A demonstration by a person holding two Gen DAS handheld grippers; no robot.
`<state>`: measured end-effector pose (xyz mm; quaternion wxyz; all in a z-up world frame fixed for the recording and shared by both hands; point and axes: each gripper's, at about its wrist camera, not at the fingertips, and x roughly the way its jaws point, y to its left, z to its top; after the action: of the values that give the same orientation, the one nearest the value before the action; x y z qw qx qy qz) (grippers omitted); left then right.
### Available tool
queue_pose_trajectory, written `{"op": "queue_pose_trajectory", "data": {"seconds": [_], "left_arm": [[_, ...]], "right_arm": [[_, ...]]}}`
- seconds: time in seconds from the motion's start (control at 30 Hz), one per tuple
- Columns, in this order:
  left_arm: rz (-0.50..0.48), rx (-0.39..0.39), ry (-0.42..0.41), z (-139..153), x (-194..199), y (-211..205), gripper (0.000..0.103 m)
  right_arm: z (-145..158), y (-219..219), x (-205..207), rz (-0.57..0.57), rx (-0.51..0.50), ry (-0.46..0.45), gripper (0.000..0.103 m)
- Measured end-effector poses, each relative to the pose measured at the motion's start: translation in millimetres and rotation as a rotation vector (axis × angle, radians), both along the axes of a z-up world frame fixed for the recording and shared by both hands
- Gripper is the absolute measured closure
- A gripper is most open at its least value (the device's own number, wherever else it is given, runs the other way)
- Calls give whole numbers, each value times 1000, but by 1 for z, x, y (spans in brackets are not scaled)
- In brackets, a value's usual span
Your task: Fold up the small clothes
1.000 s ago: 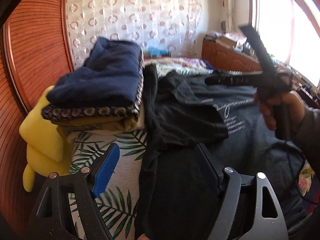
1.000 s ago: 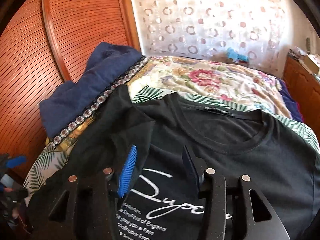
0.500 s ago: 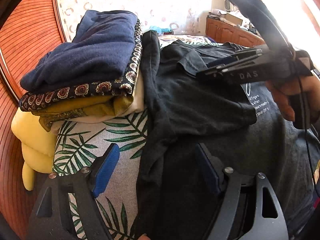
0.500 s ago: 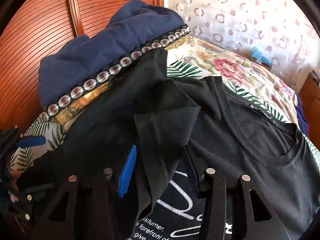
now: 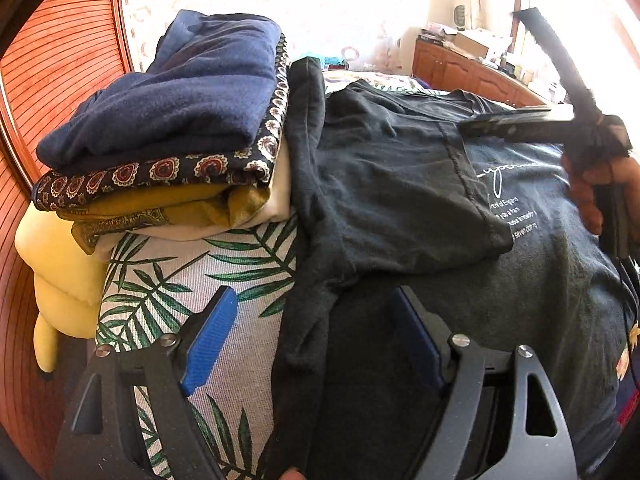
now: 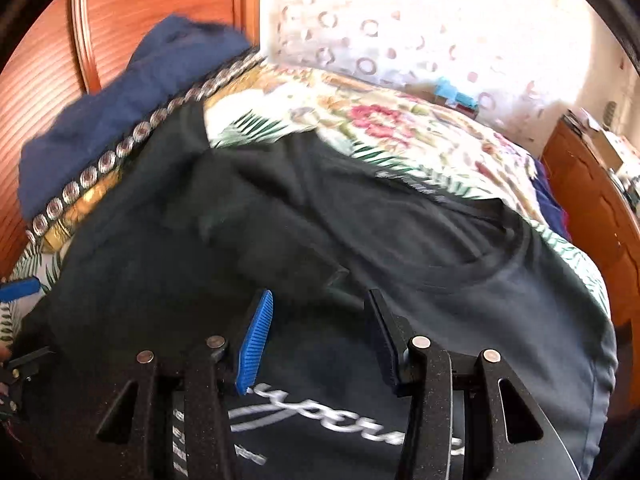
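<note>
On the bed (image 5: 168,280), with its green leaf print, lies one black T-shirt (image 5: 400,184). It has white writing on the front. One sleeve is folded in over the chest, so it covers part of the writing. The shirt's left edge runs down the bed in a long bumpy fold.

Just left of the shirt sits one pile of folded clothes (image 5: 160,128). I count four layers in it: a dark blue one on top, then a dark one with round red and white patterns, then a mustard yellow one, then a white one at the bottom. The shirt's far left edge touches this pile. One yellow pillow (image 5: 60,264) sticks out under the pile on the left.

There are two claws. The left claw (image 5: 312,340) hangs near the shirt's left edge with its blue pads wide apart, and nothing is pinched. The cloth edge lies below the gap. The right claw (image 6: 316,336) is over the shirt's chest, half open, and it holds nothing. A hand (image 5: 592,188) carries it on the right side of the left view.

At the far right stands one wooden cupboard (image 5: 472,72).
</note>
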<state>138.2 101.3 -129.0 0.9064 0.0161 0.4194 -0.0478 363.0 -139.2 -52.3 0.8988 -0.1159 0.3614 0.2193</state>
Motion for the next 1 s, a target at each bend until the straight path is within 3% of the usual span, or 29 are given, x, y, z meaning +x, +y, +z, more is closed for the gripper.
{"op": "queue_pose_trajectory", "data": {"seconds": [0.2, 0.47, 0.53, 0.77, 1.0], "left_arm": [[-1, 0, 0, 0, 2, 0, 23], [2, 19, -22, 5, -2, -2, 23], [7, 33, -56, 13, -6, -5, 23], [-65, -37, -159, 53, -13, -42, 23], [-183, -58, -119, 43, 7, -104, 23]], "right_arm": [[17, -58, -40, -17, 172, -65, 54], [6, -170, -103, -166, 126, -189, 54], [0, -203, -112, -226, 115, -172, 54], [-25, -298, -128, -411, 171, -79, 54], [-49, -325, -117, -494, 262, 52, 54]]}}
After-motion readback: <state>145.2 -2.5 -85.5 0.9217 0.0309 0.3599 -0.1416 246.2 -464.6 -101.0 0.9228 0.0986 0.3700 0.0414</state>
